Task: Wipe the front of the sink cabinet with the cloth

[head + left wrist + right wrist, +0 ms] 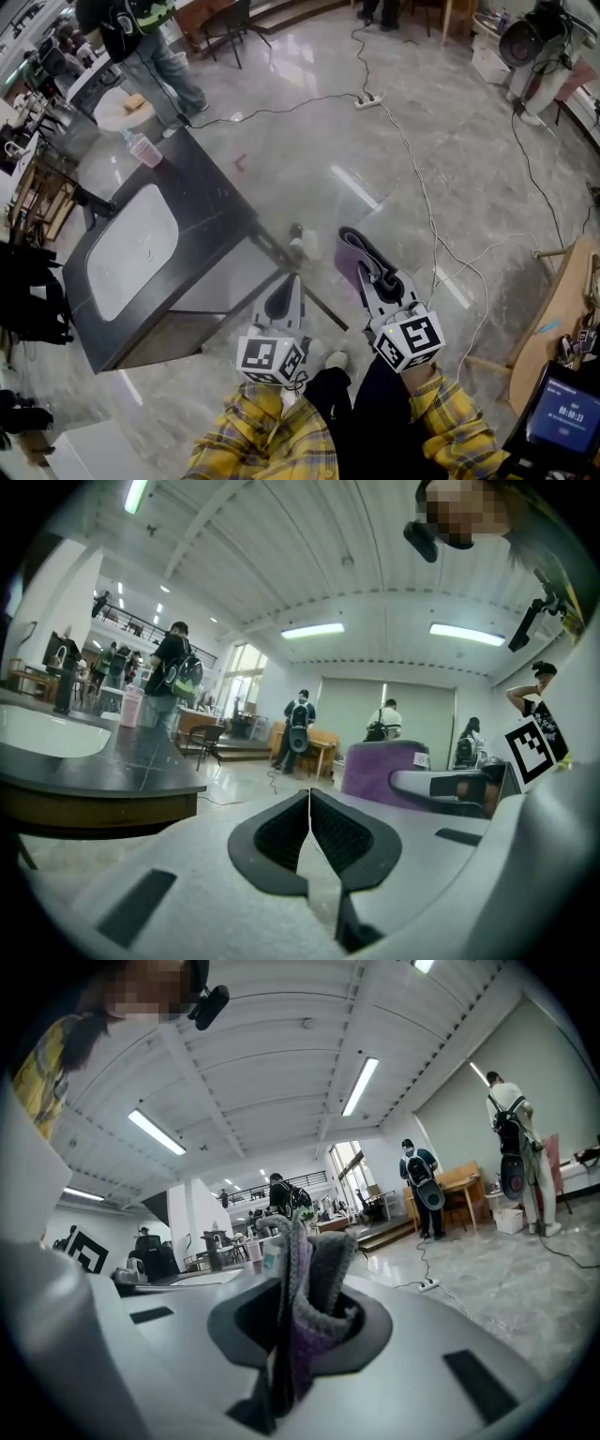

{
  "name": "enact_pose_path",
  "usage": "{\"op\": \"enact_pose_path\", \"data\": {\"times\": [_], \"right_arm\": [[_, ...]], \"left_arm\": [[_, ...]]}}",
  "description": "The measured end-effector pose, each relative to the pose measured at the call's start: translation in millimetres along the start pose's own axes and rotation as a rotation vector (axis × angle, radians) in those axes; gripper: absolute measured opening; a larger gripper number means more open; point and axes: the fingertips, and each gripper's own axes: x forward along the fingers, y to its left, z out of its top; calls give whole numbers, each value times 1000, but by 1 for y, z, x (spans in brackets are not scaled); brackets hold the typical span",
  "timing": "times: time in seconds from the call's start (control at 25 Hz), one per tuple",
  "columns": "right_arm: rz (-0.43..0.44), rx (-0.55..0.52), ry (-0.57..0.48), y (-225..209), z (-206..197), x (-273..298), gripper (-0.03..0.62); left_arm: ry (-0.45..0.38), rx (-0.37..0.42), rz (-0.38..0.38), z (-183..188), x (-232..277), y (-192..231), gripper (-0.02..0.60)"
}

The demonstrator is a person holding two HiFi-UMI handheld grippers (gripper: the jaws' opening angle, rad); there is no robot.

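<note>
Two yellow plaid sleeves [267, 439] nearest, one on each arm. Two grippers, each with one cube of black-and-white square markers.

Left gripper [285, 296]: jaws pressed together, ribbed black pads meeting along one seam, nothing between them [309, 829]. Shell is smooth pale grey plastic.

Right gripper [367, 270]: jaws pinching one cloth [352, 251] [302, 1321]. The cloth [315, 1274] is soft and knit-looking, purple with grey, folded, sticking up out of the jaws. It's off the cabinet, in the air at about 3 o'clock of the front corner.

One sink cabinet [223, 286] at 10 o'clock of my grippers. It's boxy, with a flat grey front panel and a dark stone-look top [208, 199]. One white oval basin [131, 248] is sunk in the top. One black faucet [94, 200] at 9 o'clock of the basin. One pink translucent cup [142, 150] at 12 o'clock of the basin, on the top's far corner.

Floor [450, 178] is glossy grey marble-pattern tile. One white power strip [367, 99] at 12 o'clock, far, with thin cables running off it. One person in jeans [155, 42] at 11 o'clock, beyond the cabinet.
</note>
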Motion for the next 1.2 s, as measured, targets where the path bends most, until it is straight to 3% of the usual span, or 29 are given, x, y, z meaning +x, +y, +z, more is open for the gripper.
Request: {"op": "enact_pose_path", "data": {"times": [0.2, 0.64, 0.92, 1.2], "right_arm": [[91, -11, 25, -24, 8, 10, 44], [279, -23, 97, -65, 8, 13, 44], [397, -27, 143, -57, -4, 21, 43], [476, 5, 163, -40, -9, 45, 43]], "left_arm": [[-26, -34, 119, 1, 18, -4, 9], [-61, -61, 304, -11, 32, -41, 9], [-89, -81, 440, -16, 13, -38, 9], [-88, -89, 530, -15, 1, -16, 9]]}}
